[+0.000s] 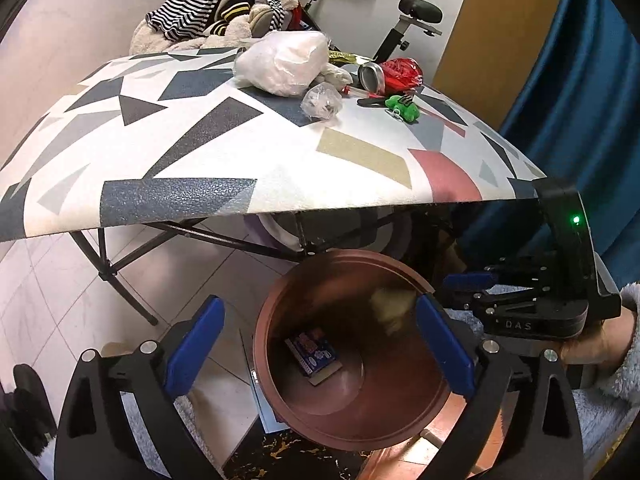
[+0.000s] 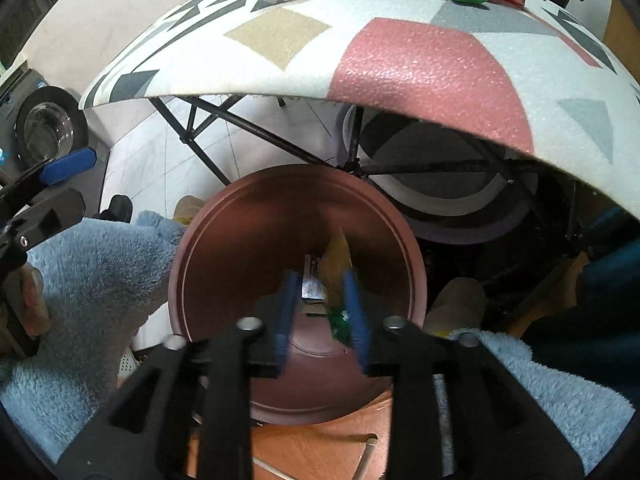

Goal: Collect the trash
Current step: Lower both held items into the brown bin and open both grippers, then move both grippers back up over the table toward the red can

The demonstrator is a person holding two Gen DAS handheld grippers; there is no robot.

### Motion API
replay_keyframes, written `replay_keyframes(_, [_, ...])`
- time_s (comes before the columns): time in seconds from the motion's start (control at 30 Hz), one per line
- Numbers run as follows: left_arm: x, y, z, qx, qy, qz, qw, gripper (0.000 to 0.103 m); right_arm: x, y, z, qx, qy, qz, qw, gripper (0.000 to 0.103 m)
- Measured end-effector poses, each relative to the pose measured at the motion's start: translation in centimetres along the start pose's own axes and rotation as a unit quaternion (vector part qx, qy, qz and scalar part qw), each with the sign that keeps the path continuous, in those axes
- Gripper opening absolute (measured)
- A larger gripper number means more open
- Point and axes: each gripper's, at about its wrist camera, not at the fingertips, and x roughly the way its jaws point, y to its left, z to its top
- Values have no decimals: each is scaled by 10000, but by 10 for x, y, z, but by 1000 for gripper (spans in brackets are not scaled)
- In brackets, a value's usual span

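Here my left hand-held gripper (image 1: 320, 344) stood wide open and empty over the brown bin (image 1: 400, 420), where a small blue box (image 1: 314, 354) lay on the bottom. My right hand-held gripper (image 2: 320, 312) was partly open above it, a blurred yellow-green wrapper (image 2: 339, 276) between its pads, apparently loose. More trash stayed on the patterned surface (image 1: 240, 152).

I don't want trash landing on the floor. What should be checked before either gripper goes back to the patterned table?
1. Round brown bin sits under both grippers: ok.
2. Left gripper open, nothing between its blue pads: ok.
3. Yellow-green wrapper, blurred, lies between the right gripper's partly open jaws above the bin; clear of the pads: cannot tell.
4. Small blue printed box lies at the bin's bottom: ok.
5. Trash left on the patterned table: clear crumpled bag, red wrapper remain: not ok.
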Motion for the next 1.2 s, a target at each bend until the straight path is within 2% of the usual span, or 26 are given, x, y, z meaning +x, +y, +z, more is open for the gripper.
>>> replay_keyframes(0.07, [0,1,0,-9,4,8,10000,95,-2,-1,0,45,-52,-44,10000,78])
replay_keyframes(0.1, [0,1,0,-13,1,14,10000,95,-3,-1,0,59,-100,-70,9999,87])
replay_keyframes(0.2, [0,2,0,-34,-6,24,10000,95,-4,-2,1,67,-137,-118,9998,95])
replay_keyframes(0.53, [-2,4,3,-89,-44,73,9999,97,-17,-2,6,66,-332,-142,9993,97])
replay_keyframes(0.67, [-8,6,10,-118,-271,101,9995,97,-29,-8,8,186,-508,-56,9985,97])
replay_keyframes(0.83, [-20,9,24,-52,-629,317,9975,97,-44,-13,13,301,-687,49,9972,97])
replay_keyframes(1.2, [-37,18,64,256,-854,514,9947,97,-69,-14,38,22,-1008,57,9949,98])
